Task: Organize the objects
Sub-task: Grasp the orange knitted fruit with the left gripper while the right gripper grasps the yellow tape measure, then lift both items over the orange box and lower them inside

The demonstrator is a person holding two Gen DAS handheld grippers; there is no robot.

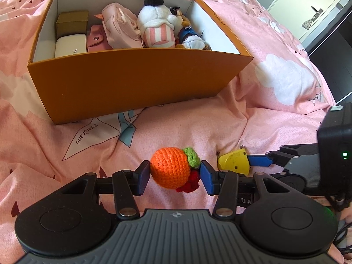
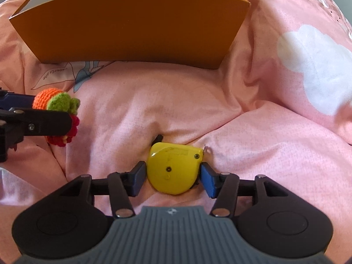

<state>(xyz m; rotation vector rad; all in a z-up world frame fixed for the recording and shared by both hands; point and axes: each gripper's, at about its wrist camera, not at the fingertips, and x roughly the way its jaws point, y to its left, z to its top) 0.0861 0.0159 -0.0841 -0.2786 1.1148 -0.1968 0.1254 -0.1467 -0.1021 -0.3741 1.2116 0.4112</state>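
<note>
Left gripper (image 1: 175, 173): closed on the crocheted orange (image 1: 170, 167), one blue pad pressed against each side; a green crocheted leaf (image 1: 191, 156) sits at the upper right of the fruit and a red crocheted piece (image 1: 190, 181) hangs beneath it. The toy rests low over the bed, in front of the box.

Right gripper (image 2: 173, 177): clamped on the yellow tape measure (image 2: 173, 167), pads touching its left and right flanks; the case lies flat on the bedspread, a small metal tab at its upper right corner. From the left wrist view the same tape measure shows just to the right of the orange, the two apart.

Bedspread (image 1: 264, 121): pink, wrinkled, printed with white clouds and a paper-crane motif.

Orange cardboard box (image 1: 136, 81): open-topped, white inside, standing on the bed beyond both grippers. Contents, left to right: gold box (image 1: 71, 22) above a cream case (image 1: 70, 45); pink snap pouch (image 1: 95, 37); pale pink fabric bag (image 1: 120, 26); white plush toy with a black cap and pink-striped front (image 1: 156, 19); small bear doll in blue (image 1: 189, 34).

Background, upper right: white door with a handle (image 1: 316, 13).
</note>
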